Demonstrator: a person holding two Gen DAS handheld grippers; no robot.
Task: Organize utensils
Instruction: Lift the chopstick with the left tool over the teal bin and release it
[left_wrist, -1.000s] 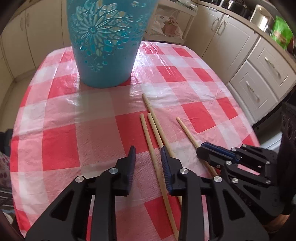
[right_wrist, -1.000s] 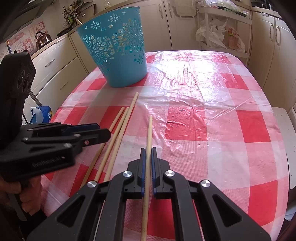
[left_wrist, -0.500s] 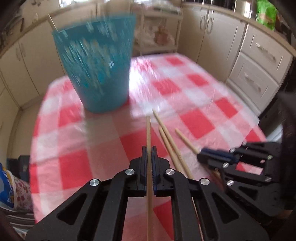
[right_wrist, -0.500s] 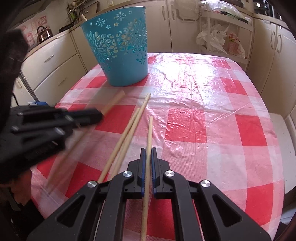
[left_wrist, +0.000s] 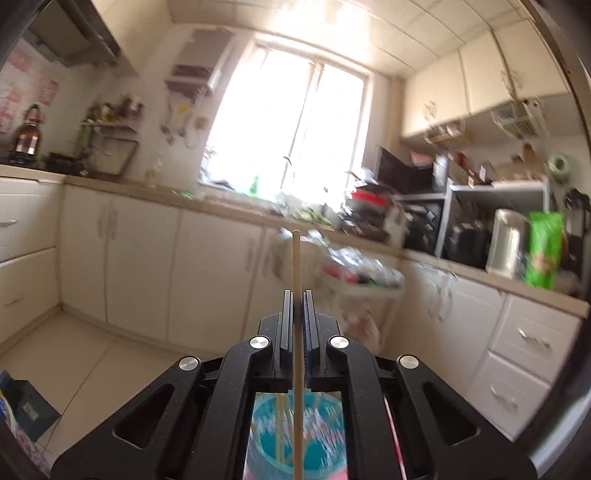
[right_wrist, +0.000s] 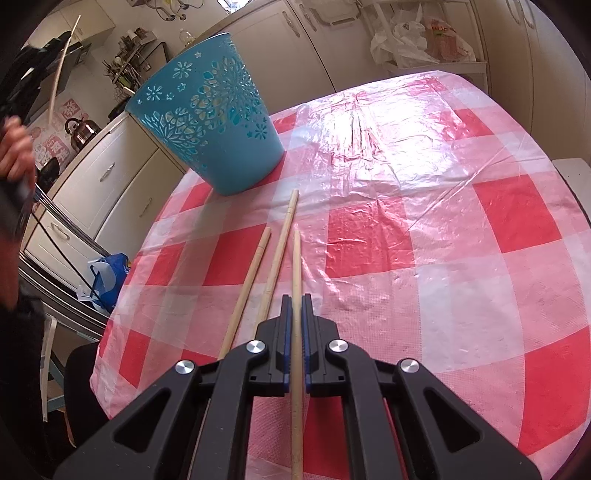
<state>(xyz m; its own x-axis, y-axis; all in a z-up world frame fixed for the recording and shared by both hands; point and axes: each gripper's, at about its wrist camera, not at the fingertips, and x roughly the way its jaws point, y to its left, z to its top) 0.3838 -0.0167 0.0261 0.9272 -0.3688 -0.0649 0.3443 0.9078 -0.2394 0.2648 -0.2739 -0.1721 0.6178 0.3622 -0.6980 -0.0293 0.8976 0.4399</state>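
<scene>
My left gripper (left_wrist: 296, 295) is shut on a wooden chopstick (left_wrist: 296, 258) and holds it upright, high above the blue cut-out basket (left_wrist: 295, 435), which shows below through the gripper frame with another stick inside. My right gripper (right_wrist: 296, 299) is shut on a second chopstick (right_wrist: 296, 266) low over the red-checked tablecloth (right_wrist: 424, 229). Two more chopsticks (right_wrist: 275, 258) lie on the cloth just left of it. The basket also stands at the table's far left in the right wrist view (right_wrist: 210, 125). The left-held chopstick shows there at the upper left (right_wrist: 62, 62).
Cream kitchen cabinets (left_wrist: 140, 266) and a cluttered counter under a bright window (left_wrist: 288, 122) surround the table. A white cart with bags (right_wrist: 417, 40) stands behind the table. A blue bag (right_wrist: 109, 273) sits on the floor by the table's left edge.
My left gripper closed on a chopstick, lifted it off the cloth and swung it upright over the basket. My right gripper stayed shut on its chopstick and rose slightly.
</scene>
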